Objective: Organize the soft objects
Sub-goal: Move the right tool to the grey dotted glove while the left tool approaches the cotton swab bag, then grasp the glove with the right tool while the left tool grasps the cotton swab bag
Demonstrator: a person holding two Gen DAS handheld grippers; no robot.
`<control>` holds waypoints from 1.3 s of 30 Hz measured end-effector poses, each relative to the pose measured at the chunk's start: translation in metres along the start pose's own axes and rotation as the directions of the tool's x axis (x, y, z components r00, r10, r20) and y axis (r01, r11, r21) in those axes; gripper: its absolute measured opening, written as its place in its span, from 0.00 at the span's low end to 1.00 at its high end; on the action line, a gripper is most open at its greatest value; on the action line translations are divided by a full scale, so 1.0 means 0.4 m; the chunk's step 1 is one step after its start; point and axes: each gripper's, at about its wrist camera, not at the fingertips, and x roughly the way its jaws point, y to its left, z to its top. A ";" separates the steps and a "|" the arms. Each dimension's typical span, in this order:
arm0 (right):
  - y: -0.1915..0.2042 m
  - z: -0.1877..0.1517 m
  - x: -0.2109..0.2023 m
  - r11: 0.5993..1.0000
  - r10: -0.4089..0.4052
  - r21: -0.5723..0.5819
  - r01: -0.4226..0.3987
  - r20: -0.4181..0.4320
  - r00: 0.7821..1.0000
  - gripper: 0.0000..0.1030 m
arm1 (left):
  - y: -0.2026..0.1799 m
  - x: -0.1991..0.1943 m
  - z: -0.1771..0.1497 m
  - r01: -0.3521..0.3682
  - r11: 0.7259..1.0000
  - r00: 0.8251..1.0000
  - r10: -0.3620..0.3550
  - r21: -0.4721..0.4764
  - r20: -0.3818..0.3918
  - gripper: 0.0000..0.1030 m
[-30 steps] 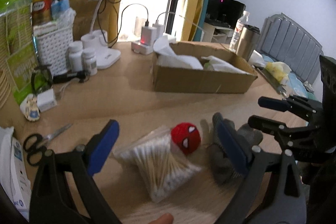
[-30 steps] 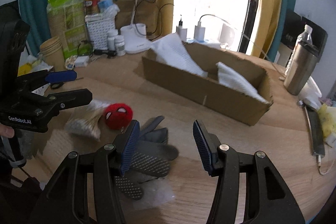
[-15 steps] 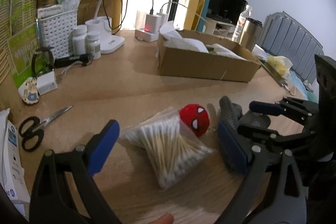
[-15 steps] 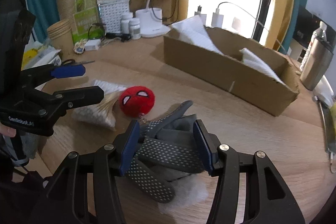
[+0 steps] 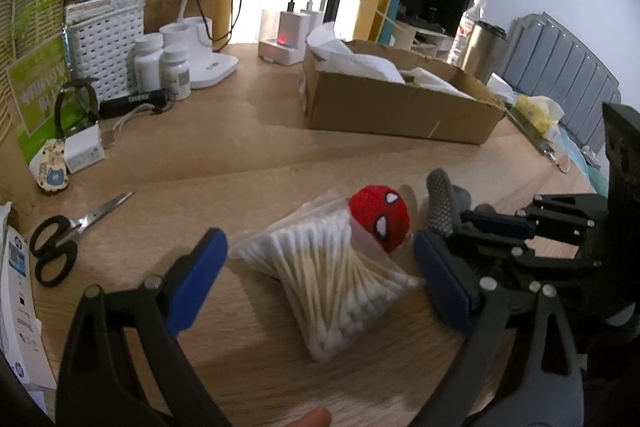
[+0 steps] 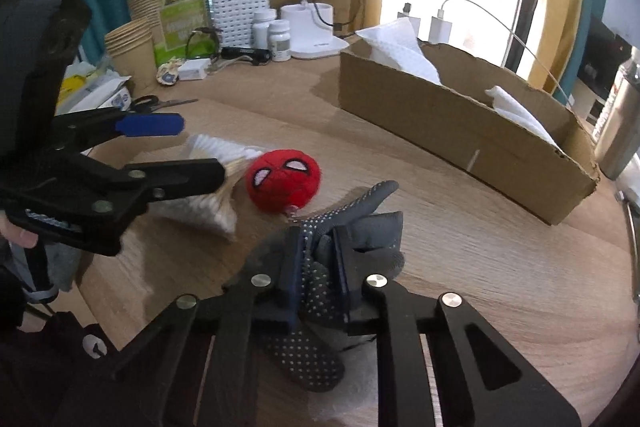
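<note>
Both jaws differ: my right gripper point(image 6: 318, 267), half open a second ago, now clamps the glove point(image 6: 340, 223) at lower centre; my left gripper point(image 5: 320, 275) gapes over the swabs point(image 5: 332, 279). Lift can follow.

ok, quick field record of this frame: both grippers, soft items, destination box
right gripper: shut on grey dotted gloves
left gripper: open, over bag of cotton swabs, pads not pressing it
red plush ball: on table, beside the gloves and the swab bag
cardboard box: behind the items, white paper inside
table: wooden
</note>
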 end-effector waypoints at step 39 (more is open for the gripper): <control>-0.264 -0.058 -0.135 0.936 -0.158 0.336 0.103 0.139 0.978 0.12 | -0.022 0.053 0.005 -0.046 0.994 0.993 0.057 0.098 -0.108 0.64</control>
